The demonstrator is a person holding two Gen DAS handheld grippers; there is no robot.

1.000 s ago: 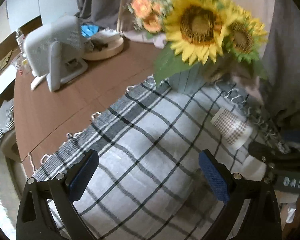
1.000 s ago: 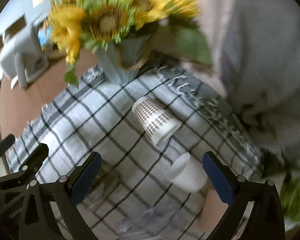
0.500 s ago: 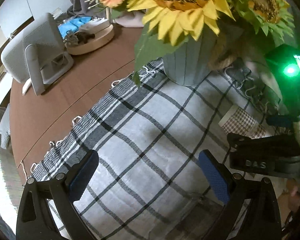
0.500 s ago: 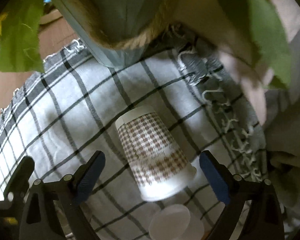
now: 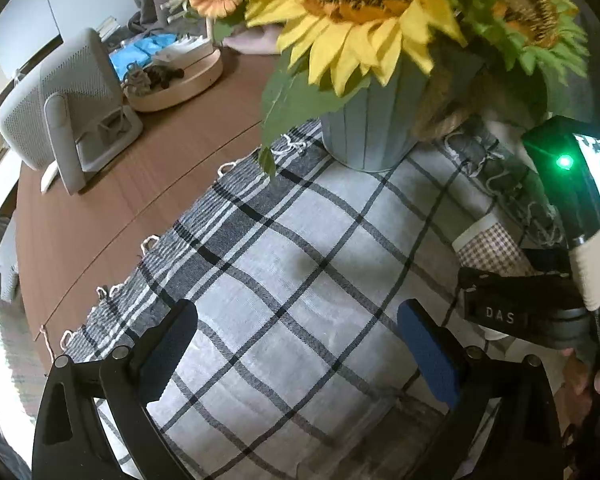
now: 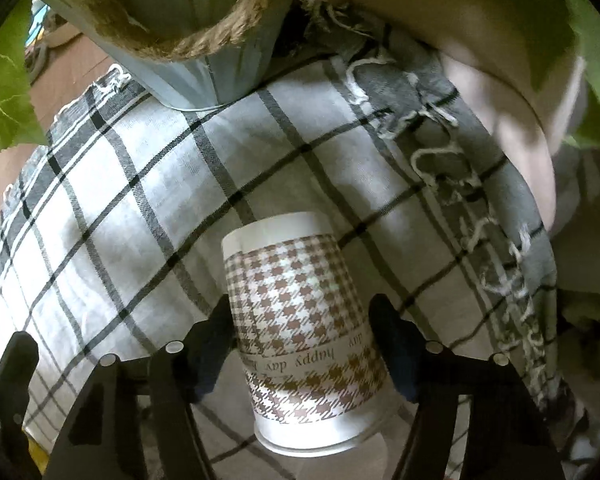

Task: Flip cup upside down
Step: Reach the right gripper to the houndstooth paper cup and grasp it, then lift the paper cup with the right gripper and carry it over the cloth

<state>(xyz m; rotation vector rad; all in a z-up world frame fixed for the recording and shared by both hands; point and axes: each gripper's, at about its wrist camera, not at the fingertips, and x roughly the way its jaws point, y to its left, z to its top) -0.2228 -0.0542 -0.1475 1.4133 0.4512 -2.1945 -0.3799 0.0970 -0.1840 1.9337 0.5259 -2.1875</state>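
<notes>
A paper cup (image 6: 300,320) with a brown houndstooth print lies on its side on the checked cloth (image 6: 120,200), its rim towards the camera. My right gripper (image 6: 300,336) has both fingers around the cup's sides, narrowed onto it; contact looks close on both sides. The cup also shows at the right of the left wrist view (image 5: 492,248), partly hidden by the right gripper's body. My left gripper (image 5: 296,344) is open and empty above the cloth.
A pale blue vase (image 5: 368,128) of sunflowers (image 5: 352,4) stands on the cloth's far side, close behind the cup (image 6: 204,40). A white fan (image 5: 68,108) and a round wooden tray (image 5: 176,84) sit on the brown table (image 5: 100,208).
My right gripper moved forward over the lying cup and narrowed its fingers around it. My left gripper stayed open and barely moved.
</notes>
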